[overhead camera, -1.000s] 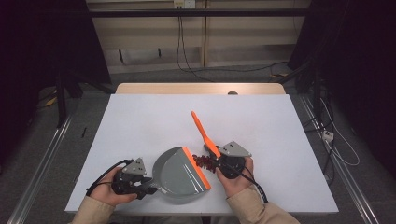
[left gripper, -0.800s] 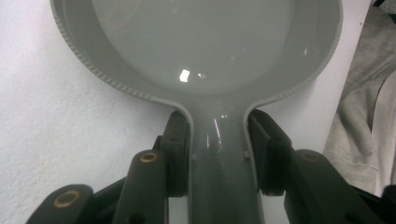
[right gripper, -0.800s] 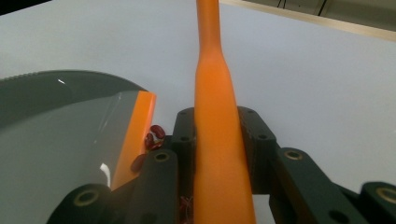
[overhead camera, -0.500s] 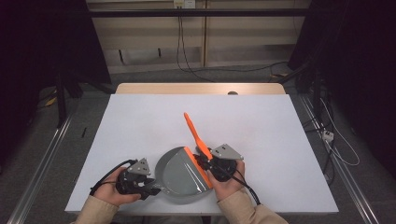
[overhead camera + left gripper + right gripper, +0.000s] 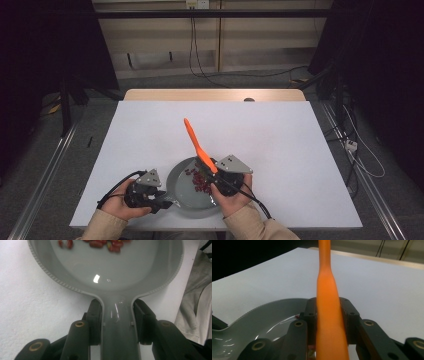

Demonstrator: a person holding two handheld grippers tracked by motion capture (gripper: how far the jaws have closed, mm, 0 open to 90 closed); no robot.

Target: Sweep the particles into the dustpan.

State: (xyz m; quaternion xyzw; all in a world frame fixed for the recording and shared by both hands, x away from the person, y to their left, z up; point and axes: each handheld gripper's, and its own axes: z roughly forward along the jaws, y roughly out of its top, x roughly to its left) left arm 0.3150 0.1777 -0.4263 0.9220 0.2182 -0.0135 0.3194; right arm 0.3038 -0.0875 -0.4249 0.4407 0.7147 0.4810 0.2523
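The left gripper (image 5: 117, 322) is clamped on the handle of the grey pan (image 5: 155, 287); the right gripper (image 5: 328, 315) pinches an orange spatula (image 5: 327, 315). Ahead of the left jaws, red beans (image 5: 198, 180) already lie in the pan; stirring seems underway, unfinished.

Bright overhead light on white table (image 5: 280, 135), dark surroundings; glare spot in pan (image 5: 96, 278) (close-ups soft).

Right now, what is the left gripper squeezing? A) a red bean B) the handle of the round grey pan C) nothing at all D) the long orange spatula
B: in the left gripper view the left gripper has its black pads pressed on both sides of the handle of the round grey pan, which holds small red beans.
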